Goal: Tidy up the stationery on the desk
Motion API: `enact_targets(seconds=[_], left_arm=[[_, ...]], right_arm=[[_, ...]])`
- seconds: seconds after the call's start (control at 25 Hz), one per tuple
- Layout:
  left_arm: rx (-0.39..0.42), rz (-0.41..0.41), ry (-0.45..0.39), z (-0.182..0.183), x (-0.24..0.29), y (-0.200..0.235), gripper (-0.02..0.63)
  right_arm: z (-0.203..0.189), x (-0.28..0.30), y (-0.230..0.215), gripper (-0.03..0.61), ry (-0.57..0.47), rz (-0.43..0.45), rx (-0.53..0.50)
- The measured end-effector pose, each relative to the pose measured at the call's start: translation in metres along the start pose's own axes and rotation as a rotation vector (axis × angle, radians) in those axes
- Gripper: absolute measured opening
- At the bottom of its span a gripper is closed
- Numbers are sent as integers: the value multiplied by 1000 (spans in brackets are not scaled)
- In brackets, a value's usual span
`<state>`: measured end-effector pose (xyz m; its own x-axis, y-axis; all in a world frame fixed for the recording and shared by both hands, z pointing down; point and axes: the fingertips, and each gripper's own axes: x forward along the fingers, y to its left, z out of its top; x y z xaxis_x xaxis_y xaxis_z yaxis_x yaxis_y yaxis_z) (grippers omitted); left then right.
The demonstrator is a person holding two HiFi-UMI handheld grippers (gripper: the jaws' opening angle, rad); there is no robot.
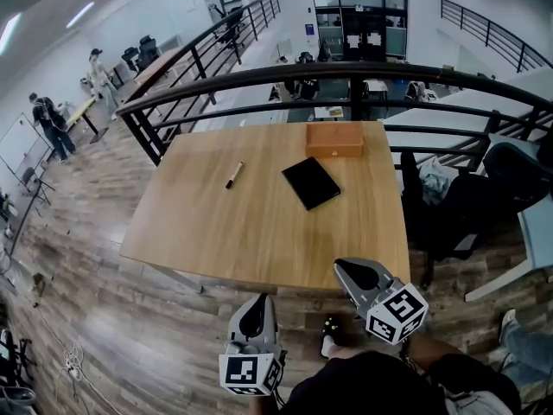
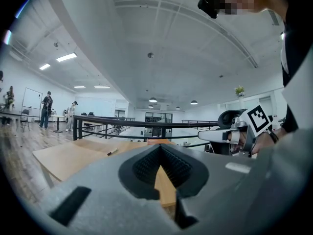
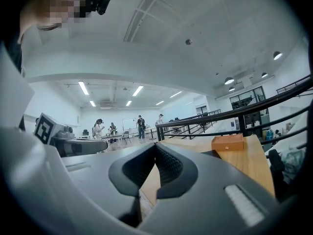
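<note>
Head view: light wooden rectangular desk (image 1: 259, 232), smooth grain top, backed against a black metal railing (image 1: 346, 72). Three items on it:
- slim black pen (image 1: 234, 175), lying loose left of centre
- flat black matte rectangular notebook (image 1: 311, 182), lying askew near the middle, well apart from the pen
- small orange-brown wooden box (image 1: 334, 140) at the far edge, just behind the notebook. Its lid is down, so I can't see what's inside.

My left gripper (image 1: 257, 305) and right gripper (image 1: 346, 268) are both short of the desk's near edge, over wood-plank floor. Each has a grey plastic shell and a marker cube at the rear.

Left gripper view: my jaws are together, ribbed black pads meeting at the tip, nothing clamped. The desk's near edge shows through the V below the tip. The pen lies on the top, left of the jaw line, with the box straight ahead at the far side. My right gripper is alongside.

Right gripper view: jaws together here too, ribbed pads closed on nothing. The box sits ahead and to the right, a plain block with a small pale dot on its front face. The notebook's dark edge is just in front of it.
</note>
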<state>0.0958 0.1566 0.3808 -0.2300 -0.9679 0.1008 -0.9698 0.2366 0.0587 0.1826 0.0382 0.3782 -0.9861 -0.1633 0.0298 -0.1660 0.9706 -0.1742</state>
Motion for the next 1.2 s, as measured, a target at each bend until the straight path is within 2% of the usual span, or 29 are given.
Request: enact_targets(seconds=[0.48,1.2], left_arm=[[10,15,29,11,59,54,-5],[14,-25,37,18,136,95,-5]], right_arm=[[11,74,-37,12,12,2,19],[14,134,-86,12,19,-39,31]])
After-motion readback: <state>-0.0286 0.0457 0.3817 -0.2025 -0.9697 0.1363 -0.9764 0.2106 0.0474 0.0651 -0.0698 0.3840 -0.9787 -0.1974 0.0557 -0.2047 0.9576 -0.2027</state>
